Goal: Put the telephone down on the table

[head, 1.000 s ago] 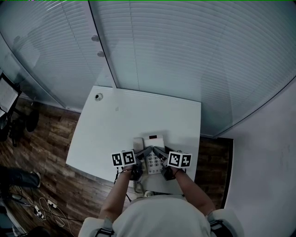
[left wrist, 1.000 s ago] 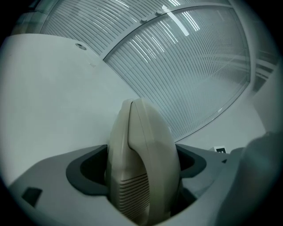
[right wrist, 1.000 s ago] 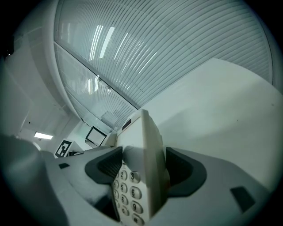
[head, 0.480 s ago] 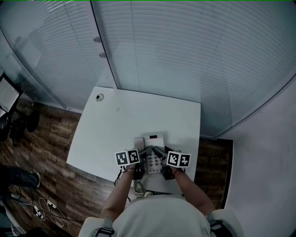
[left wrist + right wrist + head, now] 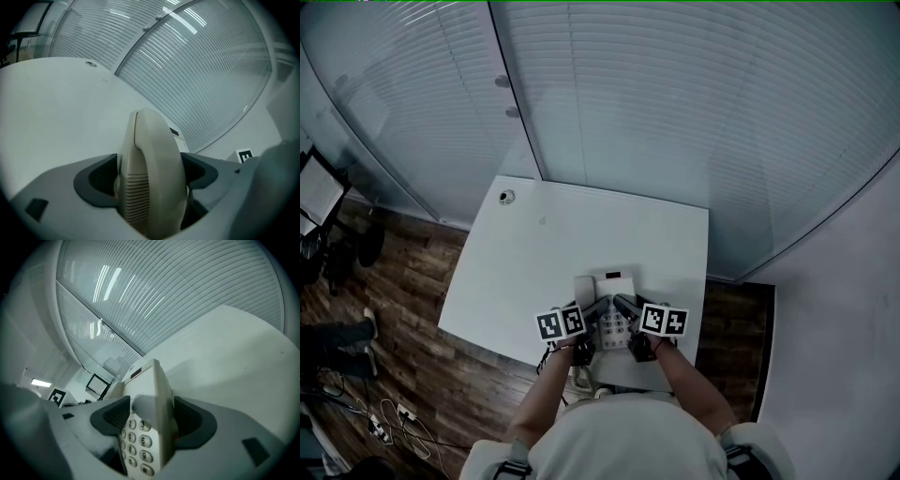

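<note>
Cream plastic, hard and smooth: that is the telephone (image 5: 612,302), held over the near edge of the table (image 5: 581,234), about midway along that edge and right in front of the person. Whether its base touches the table I can't tell. The left gripper (image 5: 596,311) has its jaws closed on the handset (image 5: 150,159), which lies along the telephone's left side. The right gripper (image 5: 625,307) pinches the body's right edge, jaws narrow, with the keypad (image 5: 137,437) showing just inside them. I'd judge it a light, stiff thing, not delicate but slick-sided, so a pinch could slide if the grip slackens too soon. The handset probably only rests in its cradle, so lifting by it alone would leave the body behind. Holding both flanks low on the casing looks the sound way. It wants setting flat, further onto the table, before either side lets go, since this close to the edge it could tip off.
</note>
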The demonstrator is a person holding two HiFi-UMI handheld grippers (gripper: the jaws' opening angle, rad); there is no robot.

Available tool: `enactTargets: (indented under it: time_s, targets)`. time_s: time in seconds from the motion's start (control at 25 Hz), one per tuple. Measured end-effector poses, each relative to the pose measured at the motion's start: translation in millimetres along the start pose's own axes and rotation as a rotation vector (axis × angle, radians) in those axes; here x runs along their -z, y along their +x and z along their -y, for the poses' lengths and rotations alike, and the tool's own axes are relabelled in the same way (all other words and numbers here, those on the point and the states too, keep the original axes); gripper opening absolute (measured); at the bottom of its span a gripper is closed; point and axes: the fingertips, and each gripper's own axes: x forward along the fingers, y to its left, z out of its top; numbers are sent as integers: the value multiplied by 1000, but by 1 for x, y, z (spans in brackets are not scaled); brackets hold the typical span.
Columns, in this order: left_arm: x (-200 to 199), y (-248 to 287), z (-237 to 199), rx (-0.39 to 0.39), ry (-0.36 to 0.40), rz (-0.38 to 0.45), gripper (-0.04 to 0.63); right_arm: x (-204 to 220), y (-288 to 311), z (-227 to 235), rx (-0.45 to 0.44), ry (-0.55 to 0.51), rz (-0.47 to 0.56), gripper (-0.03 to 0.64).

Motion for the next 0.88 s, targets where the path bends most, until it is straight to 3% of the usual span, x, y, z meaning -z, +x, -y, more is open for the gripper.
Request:
enactTargets:
  time_s: [0.76,0.88]
  targets:
    - [9,-47,18,52,4,86,430,7,-43,-11,31,-30,87,257]
    - [11,-58,19,39,15,112,374,11,-52,-16,30,-28,110,230]
